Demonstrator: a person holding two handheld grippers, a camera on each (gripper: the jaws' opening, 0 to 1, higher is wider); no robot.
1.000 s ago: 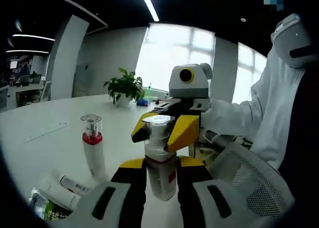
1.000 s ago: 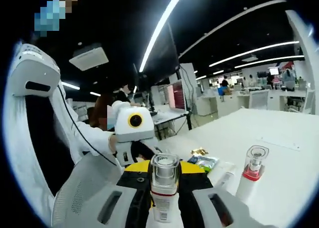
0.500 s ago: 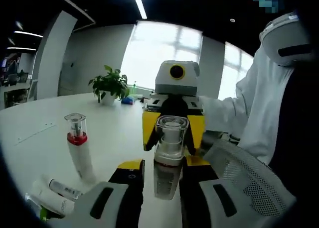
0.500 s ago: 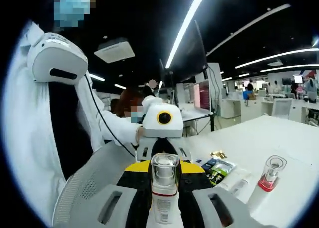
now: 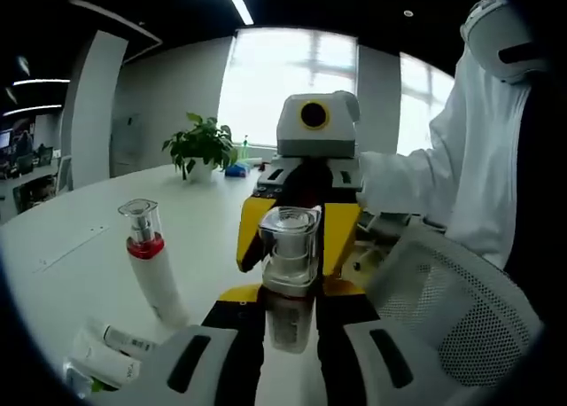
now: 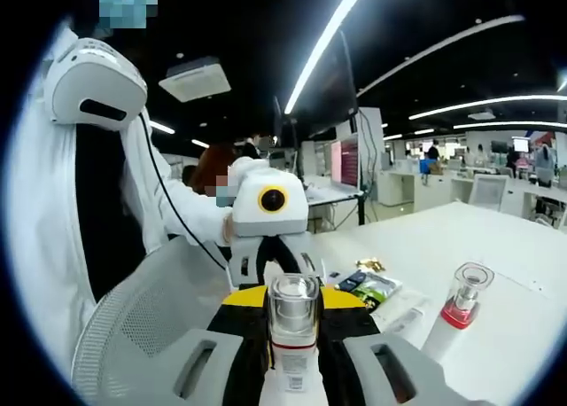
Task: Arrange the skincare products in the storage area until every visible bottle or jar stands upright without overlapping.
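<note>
A white bottle with a clear cap (image 5: 288, 273) hangs in mid air between my two grippers, which face each other. My left gripper (image 5: 289, 301) is shut on its lower body. The right gripper's yellow jaws flank the cap. In the right gripper view the same bottle (image 6: 294, 335) sits centred in my right gripper (image 6: 294, 310), which is shut on it, with the left gripper (image 6: 270, 220) behind. A second white bottle with a red collar and clear cap (image 5: 151, 269) (image 6: 452, 322) stands upright on the white table (image 5: 71, 255). White tubes (image 5: 120, 344) (image 6: 403, 317) lie flat beside it.
Dark sachets (image 6: 372, 286) lie on the table near the tubes. A grey mesh chair back (image 5: 452, 308) (image 6: 151, 308) stands close beneath the grippers. A person in a white sleeve (image 5: 425, 193) holds the grippers. A potted plant (image 5: 202, 144) sits at the table's far end.
Both views have shifted with the hands. The held bottle looked tilted in the left gripper view half a second ago and now stands straighter; both grippers stay closed on it.
</note>
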